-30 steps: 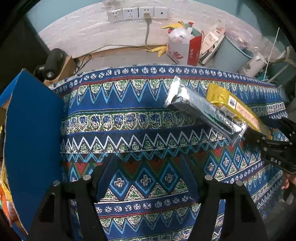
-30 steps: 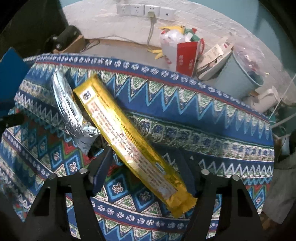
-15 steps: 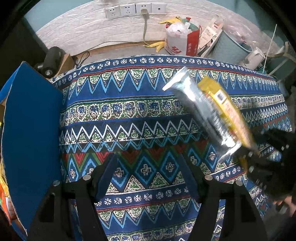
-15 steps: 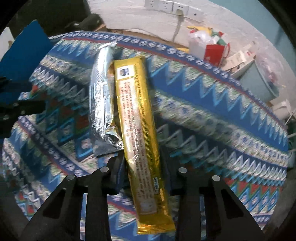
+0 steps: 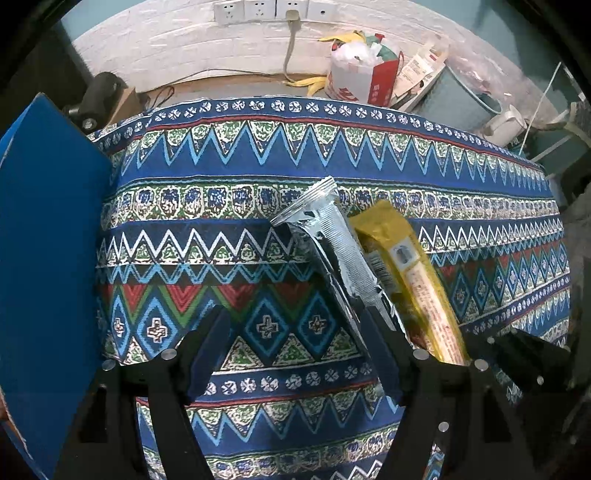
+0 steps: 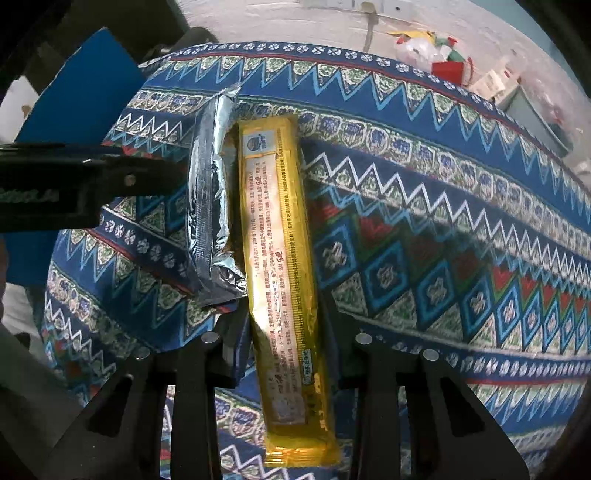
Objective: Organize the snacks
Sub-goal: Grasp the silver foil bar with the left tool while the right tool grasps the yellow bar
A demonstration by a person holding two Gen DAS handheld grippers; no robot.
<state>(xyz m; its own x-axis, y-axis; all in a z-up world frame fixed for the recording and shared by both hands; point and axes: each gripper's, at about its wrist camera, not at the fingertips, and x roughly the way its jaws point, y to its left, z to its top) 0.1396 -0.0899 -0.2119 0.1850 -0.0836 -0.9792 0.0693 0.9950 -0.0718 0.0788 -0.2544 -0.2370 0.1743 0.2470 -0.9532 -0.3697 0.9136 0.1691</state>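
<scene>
My right gripper (image 6: 286, 343) is shut on a long yellow snack packet (image 6: 282, 251), held lengthwise above the patterned tablecloth (image 6: 424, 206). A silver foil snack packet (image 6: 210, 206) hangs along its left side; I cannot tell whether the jaws pinch it too. In the left wrist view both packets, silver (image 5: 340, 258) and yellow (image 5: 417, 280), rise just right of my left gripper (image 5: 299, 354), which is open and empty over the cloth (image 5: 221, 206). The silver packet's lower end lies against the left gripper's right finger (image 5: 380, 350).
A blue box flap (image 5: 48, 240) stands at the table's left edge, also seen in the right wrist view (image 6: 85, 103). Behind the table are a red-and-white bag (image 5: 362, 77), a teal bin (image 5: 465, 99) and wall sockets (image 5: 266, 9).
The right gripper has closed on the yellow packet and carried both packets left, close beside the left gripper. The left gripper stayed open over the cloth.
</scene>
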